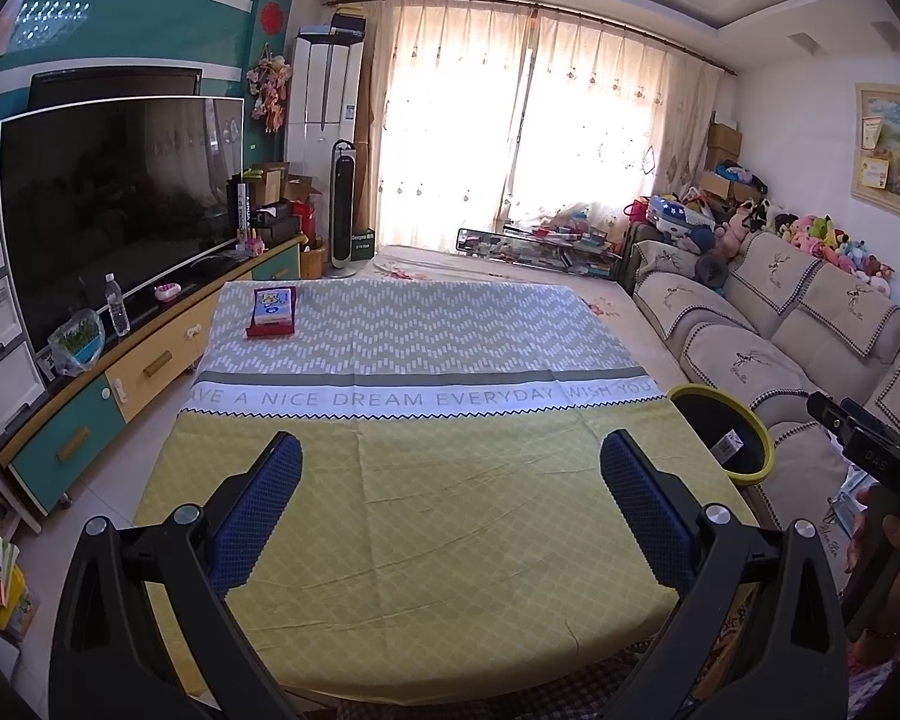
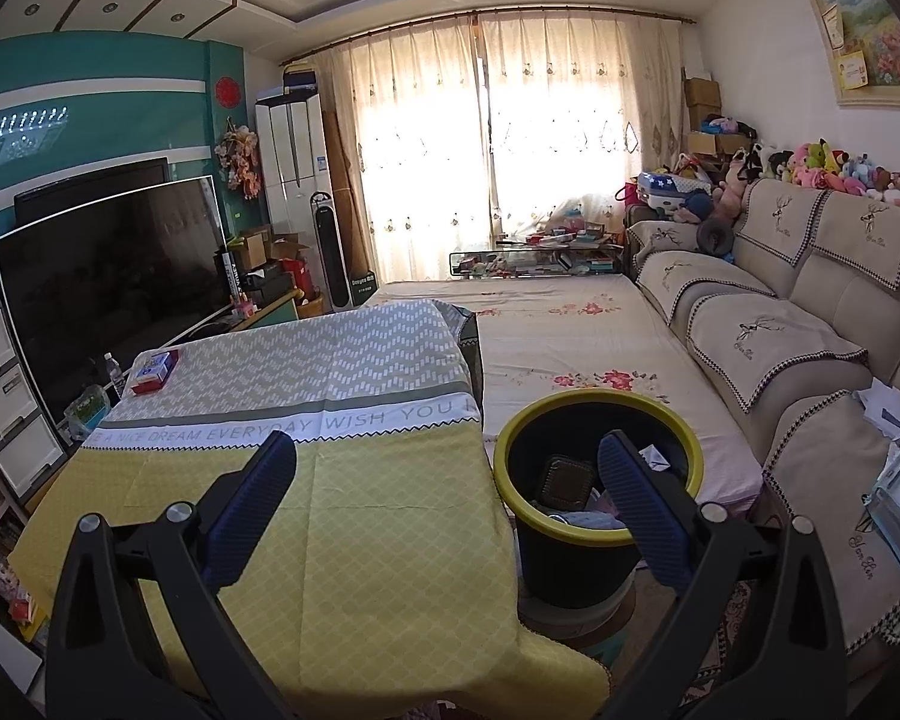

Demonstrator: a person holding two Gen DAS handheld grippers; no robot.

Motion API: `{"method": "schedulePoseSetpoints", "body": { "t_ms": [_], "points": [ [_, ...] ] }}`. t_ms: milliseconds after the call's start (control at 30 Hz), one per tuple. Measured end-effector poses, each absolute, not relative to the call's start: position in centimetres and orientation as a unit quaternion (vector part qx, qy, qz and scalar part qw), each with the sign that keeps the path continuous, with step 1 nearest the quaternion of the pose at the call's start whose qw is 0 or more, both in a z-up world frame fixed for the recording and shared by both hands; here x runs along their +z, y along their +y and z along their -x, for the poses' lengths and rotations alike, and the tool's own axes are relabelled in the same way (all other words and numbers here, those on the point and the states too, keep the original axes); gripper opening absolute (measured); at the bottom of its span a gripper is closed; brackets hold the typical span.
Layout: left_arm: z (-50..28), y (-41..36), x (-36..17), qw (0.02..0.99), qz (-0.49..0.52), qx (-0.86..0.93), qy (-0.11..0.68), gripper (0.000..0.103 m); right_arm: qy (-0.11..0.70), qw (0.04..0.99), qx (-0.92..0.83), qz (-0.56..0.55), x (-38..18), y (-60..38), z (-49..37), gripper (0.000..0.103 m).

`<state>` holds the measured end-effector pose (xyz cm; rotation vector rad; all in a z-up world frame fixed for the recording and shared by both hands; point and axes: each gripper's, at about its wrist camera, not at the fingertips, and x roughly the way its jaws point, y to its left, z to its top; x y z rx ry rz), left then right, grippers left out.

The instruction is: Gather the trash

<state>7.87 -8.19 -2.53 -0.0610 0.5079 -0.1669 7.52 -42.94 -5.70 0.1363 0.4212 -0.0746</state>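
Observation:
A black trash bin with a yellow rim (image 2: 597,405) stands at the table's right side and holds several pieces of trash; it also shows in the left wrist view (image 1: 768,450). A table with a yellow and grey cloth (image 1: 426,480) fills the middle. A small red and blue box (image 1: 274,312) lies at its far left corner, also in the right wrist view (image 2: 153,371). My left gripper (image 1: 450,468) is open and empty above the near part of the table. My right gripper (image 2: 447,468) is open and empty, its right finger (image 2: 630,492) over the bin's near rim.
A TV (image 1: 114,198) on a long cabinet (image 1: 150,372) runs along the left, with a water bottle (image 1: 117,305) and a plastic bag (image 1: 78,339). A beige sofa (image 2: 798,348) lines the right wall. A floral-covered bed (image 2: 564,324) lies beyond the bin.

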Motion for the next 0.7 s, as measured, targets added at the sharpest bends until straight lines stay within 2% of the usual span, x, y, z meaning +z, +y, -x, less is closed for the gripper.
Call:
{"method": "schedulePoseSetpoints", "body": {
  "t_ms": [700],
  "points": [
    [-7.97, -8.18, -2.7, 0.963, 0.032, -0.086, 0.252, 0.098, 0.211, 0.974, -0.038, -0.068, -5.66, -43.01, -7.67, 0.096]
  ]
}}
